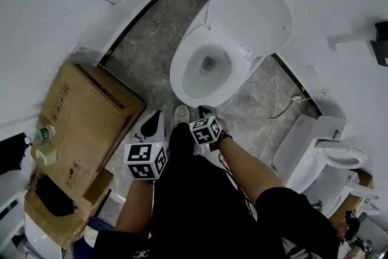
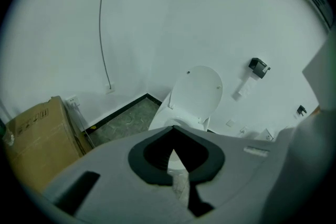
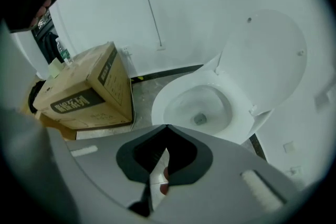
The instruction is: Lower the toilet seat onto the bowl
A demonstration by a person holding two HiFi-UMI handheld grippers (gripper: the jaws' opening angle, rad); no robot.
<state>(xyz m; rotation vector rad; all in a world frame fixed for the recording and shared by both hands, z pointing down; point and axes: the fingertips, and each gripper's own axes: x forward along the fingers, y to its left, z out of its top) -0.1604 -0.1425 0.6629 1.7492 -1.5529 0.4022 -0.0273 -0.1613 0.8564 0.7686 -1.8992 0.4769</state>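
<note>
- Cardboard box sat off to left of left gripper, small bottle on top.
- Left gripper: jaws pinched together, nothing in them.
- Right gripper: jaws together too, empty.
- Both hung short of toilet, likely because seat not reached yet.
- Bowl just ahead of both, little water at bottom.
- Toilet seat stood up past bowl, far side from grippers, not lowered.
</note>
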